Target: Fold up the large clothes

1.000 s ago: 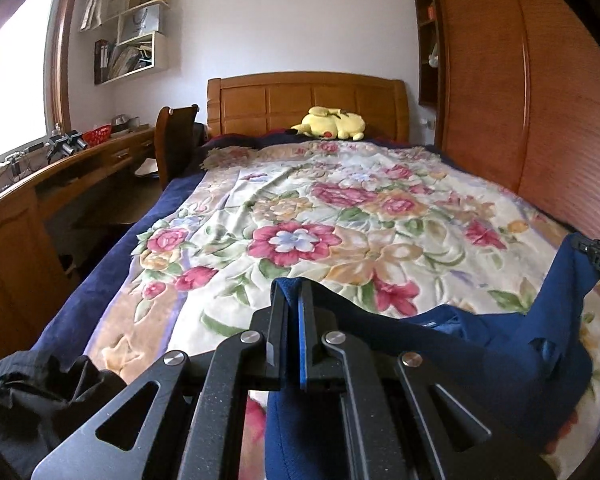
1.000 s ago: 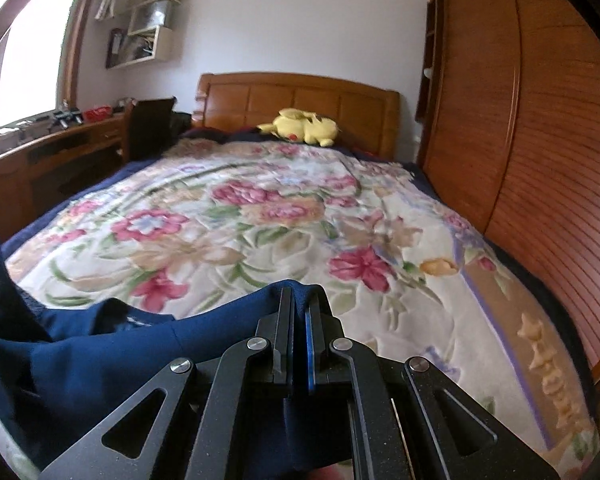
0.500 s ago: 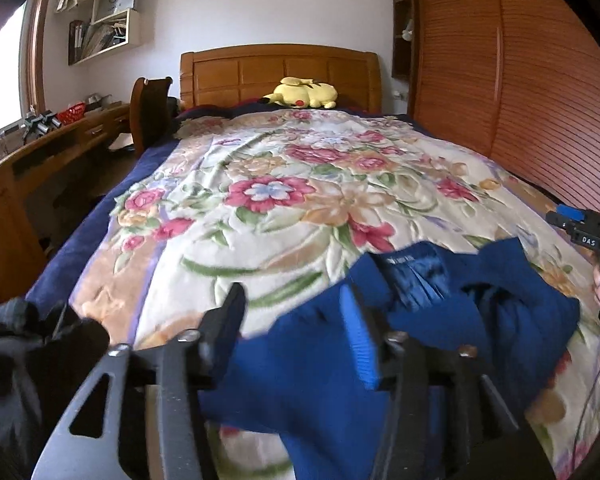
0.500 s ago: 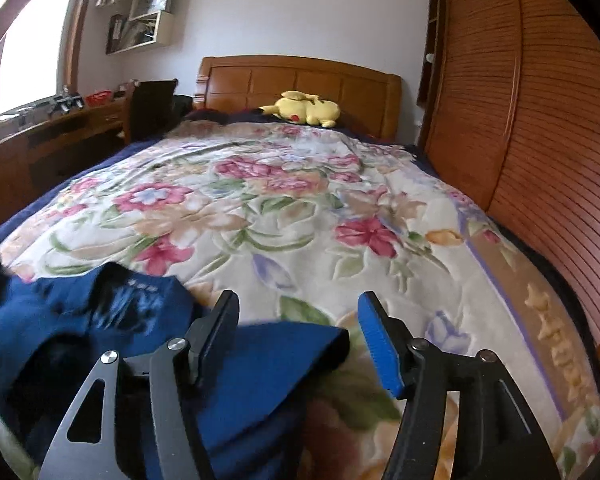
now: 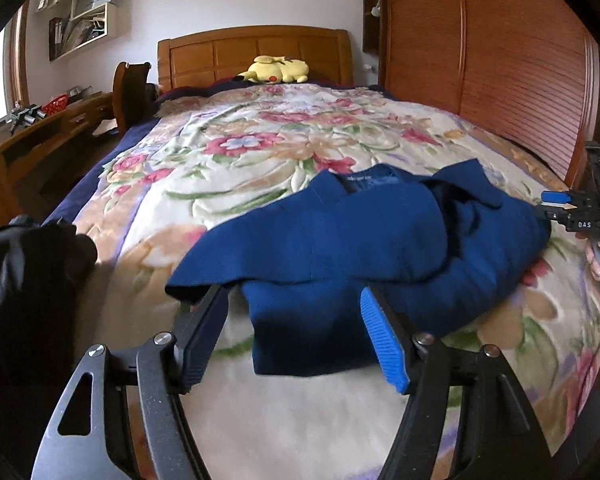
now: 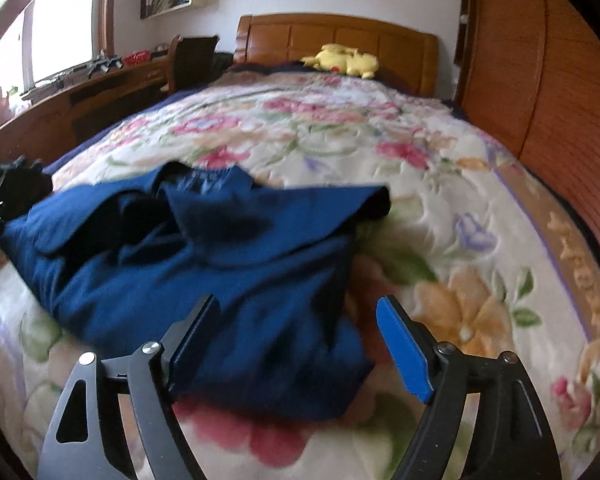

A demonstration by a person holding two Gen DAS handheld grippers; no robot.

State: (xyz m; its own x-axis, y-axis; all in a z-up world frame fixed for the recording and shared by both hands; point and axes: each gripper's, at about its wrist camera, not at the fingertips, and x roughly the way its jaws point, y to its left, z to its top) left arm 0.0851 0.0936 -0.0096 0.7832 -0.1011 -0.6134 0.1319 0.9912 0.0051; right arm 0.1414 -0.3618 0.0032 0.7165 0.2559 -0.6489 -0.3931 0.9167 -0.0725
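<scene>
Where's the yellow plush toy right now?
In both wrist views the yellow plush toy lies at the far end of the bed, against the wooden headboard.

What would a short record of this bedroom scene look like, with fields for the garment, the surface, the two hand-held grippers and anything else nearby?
garment: navy blue garment, loosely heaped, not yet neatly folded
surface: floral bedspread on a wooden bed
left hand-held gripper: jaws have just been opening, gripping nothing, garment's edge lies beyond them
right hand-held gripper: jaws have just been opening, gripping nothing
nearby: yellow plush toy at the headboard; dark clothing at the bed's left edge
</scene>
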